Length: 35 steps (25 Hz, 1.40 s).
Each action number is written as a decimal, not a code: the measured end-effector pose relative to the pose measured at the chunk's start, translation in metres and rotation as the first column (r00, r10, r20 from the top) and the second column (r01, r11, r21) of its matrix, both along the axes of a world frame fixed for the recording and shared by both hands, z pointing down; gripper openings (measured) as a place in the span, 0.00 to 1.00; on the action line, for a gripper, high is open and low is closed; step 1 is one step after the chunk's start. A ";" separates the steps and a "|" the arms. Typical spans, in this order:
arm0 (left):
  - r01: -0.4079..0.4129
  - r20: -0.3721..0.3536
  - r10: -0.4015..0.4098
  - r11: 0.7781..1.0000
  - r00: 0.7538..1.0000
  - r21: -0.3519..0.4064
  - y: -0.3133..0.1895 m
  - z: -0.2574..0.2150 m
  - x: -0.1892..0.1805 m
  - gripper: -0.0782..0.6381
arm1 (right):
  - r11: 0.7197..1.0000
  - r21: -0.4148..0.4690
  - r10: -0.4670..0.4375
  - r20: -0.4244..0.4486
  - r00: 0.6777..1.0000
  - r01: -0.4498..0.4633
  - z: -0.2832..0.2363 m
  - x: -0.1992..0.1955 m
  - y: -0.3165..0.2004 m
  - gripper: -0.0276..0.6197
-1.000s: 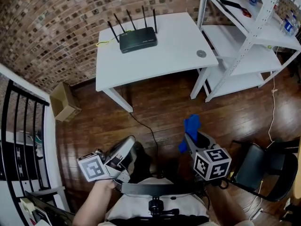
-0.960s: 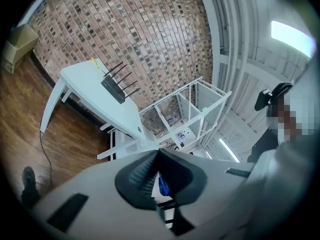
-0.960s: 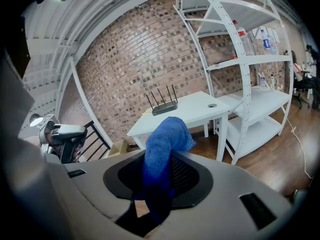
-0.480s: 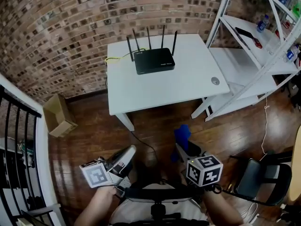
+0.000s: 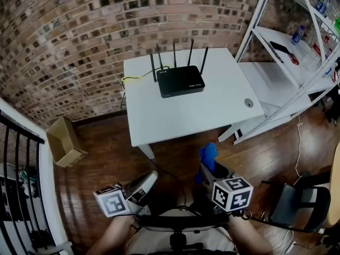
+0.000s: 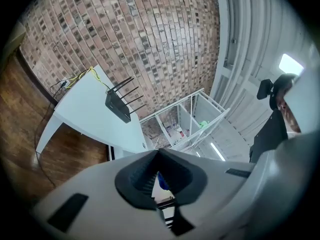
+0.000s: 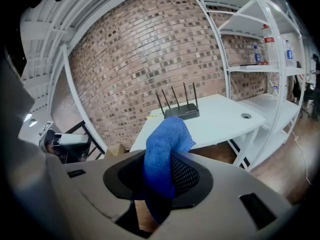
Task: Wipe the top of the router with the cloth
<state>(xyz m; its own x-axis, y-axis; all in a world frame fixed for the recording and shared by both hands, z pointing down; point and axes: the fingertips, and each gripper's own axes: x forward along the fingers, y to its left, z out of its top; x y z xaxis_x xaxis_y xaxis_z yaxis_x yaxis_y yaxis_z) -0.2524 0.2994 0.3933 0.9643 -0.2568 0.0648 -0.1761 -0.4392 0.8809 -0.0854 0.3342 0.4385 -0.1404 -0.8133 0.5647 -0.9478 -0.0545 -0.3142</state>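
The black router (image 5: 180, 81) with several upright antennas lies at the back of the white table (image 5: 212, 116), near the brick wall. Both grippers hang over the wooden floor in front of the table, well short of it. My right gripper (image 5: 205, 169) is shut on a blue cloth (image 5: 208, 154), which bunches up above the jaws. In the right gripper view the cloth (image 7: 162, 154) stands before the distant router (image 7: 182, 111). My left gripper (image 5: 152, 177) holds nothing, and its jaws meet at the tips. The left gripper view shows the router (image 6: 117, 106) far ahead.
A white shelf unit (image 5: 297, 52) with bottles stands right of the table. A cardboard box (image 5: 65, 141) sits on the floor at the left, beside a black railing (image 5: 16, 185). A black chair (image 5: 297, 206) is at the lower right. A yellow cable (image 5: 133, 78) runs behind the router.
Both grippers and my view have moved towards the table, which now sits nearer and more central. The blue cloth stays in the right gripper.
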 end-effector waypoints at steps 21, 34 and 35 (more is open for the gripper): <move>0.127 0.165 -0.153 0.979 0.974 0.159 -0.180 -0.012 0.216 0.12 | 0.978 0.044 -0.205 0.059 0.977 0.203 0.009 0.189 -0.217 0.26; 0.204 0.165 -0.241 0.956 0.956 0.213 -0.252 -0.036 0.231 0.12 | 0.955 0.050 -0.295 0.082 0.952 0.292 0.004 0.197 -0.310 0.26; 0.200 0.164 -0.236 0.957 0.958 0.213 -0.260 -0.034 0.227 0.12 | 0.957 0.048 -0.288 0.075 0.955 0.285 0.004 0.196 -0.318 0.26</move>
